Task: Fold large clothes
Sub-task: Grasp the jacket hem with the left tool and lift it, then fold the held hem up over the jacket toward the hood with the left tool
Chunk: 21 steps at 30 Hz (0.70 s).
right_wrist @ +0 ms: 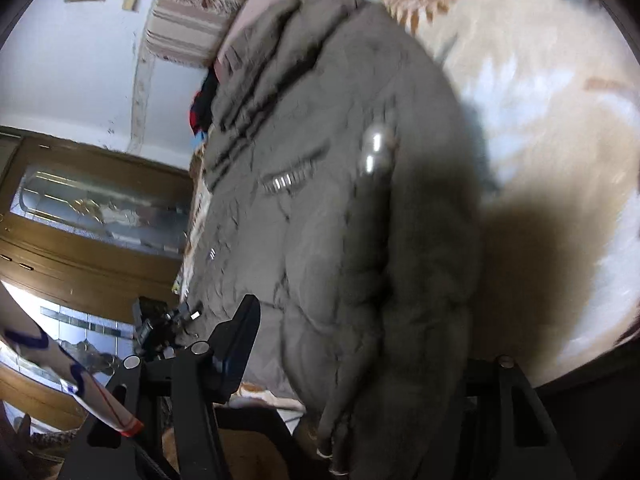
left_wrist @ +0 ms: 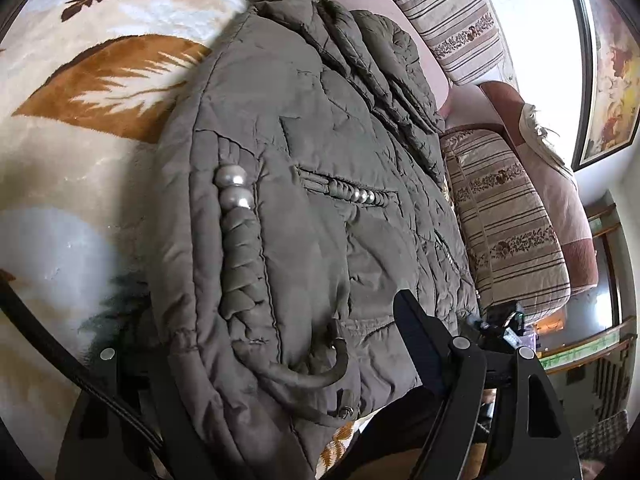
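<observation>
No text, label, brand, number or sign can be read in either view. Small markings are seen on a little white tag [left_wrist: 510, 335] on the dark device beyond the padded olive-grey quilted jacket [left_wrist: 304, 184], but they are too small to be made out.

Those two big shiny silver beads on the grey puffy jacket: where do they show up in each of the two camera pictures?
Left wrist view: the two silver beads sit left of centre, stacked at the top of a braided strip on the jacket.
Right wrist view: the beads appear blurred, right of centre, in the upper half.
Shared landmark: the short row of small silver beads on the jacket's pocket trim.
</observation>
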Tool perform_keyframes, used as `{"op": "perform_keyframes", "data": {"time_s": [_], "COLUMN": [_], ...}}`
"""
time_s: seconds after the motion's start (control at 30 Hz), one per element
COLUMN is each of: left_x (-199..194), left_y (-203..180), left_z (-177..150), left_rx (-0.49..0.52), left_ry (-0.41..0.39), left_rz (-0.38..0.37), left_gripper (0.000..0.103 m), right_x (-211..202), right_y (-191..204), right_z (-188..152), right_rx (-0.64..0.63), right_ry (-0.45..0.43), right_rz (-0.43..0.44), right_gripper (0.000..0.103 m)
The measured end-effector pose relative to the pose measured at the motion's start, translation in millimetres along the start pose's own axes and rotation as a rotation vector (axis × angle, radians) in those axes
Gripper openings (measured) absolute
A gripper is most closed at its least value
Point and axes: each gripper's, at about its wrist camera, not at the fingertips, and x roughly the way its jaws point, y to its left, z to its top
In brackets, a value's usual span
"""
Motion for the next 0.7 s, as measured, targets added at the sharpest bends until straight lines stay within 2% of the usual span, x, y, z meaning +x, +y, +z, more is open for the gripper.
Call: {"op": "perform_keyframes", "data": {"time_s": [0.07,0.2,0.27,0.37,0.4,0.43,0.47,0.5,0.53,0.57,0.63,0.7], "left_x": [0,3,6,13,17,20,23,25,23,19,8,-10], "left_y": [2,-1,-7,-24,-31,-37,-43,-49,-53,-57,-65,-75], "left_z": [0,2,4,2,1,0,-1,-1,0,1,5,10], "left_rx": [-0.026,-0.064,-0.065,-0.025,-0.002,0.017,0.046,0.076,0.089,0.091,0.101,0.117], "left_ry": [-0.010,-0.008,-0.002,0.007,0.010,0.014,0.023,0.033,0.030,0.022,0.003,-0.035], "left_rz": [0.002,0.024,0.066,0.189,0.253,0.316,0.405,0.462,0.463,0.462,0.459,0.424], "left_gripper": [0.080,0.084,0.084,0.084,0.080,0.067,0.048,0.040,0.029,0.024,0.021,0.020], "right_x": [12,13,14,19,20,25,27,29,28,27,18,5], "right_y": [-2,1,6,15,16,21,26,32,37,43,55,64], "right_z": [-2,-1,1,5,5,6,6,7,7,7,9,10], "right_rx": [0.009,0.014,0.004,0.008,0.009,0.010,0.002,-0.010,-0.024,-0.036,-0.057,-0.079], "right_ry": [0.015,-0.012,-0.016,-0.026,-0.023,-0.021,-0.023,-0.029,-0.036,-0.046,-0.079,-0.114], "right_rz": [-0.019,-0.024,-0.049,-0.061,-0.070,-0.096,-0.131,-0.165,-0.190,-0.207,-0.204,-0.177], "right_gripper": [0.063,0.060,0.057,0.051,0.049,0.045,0.042,0.037,0.030,0.028,0.023,0.021]}}
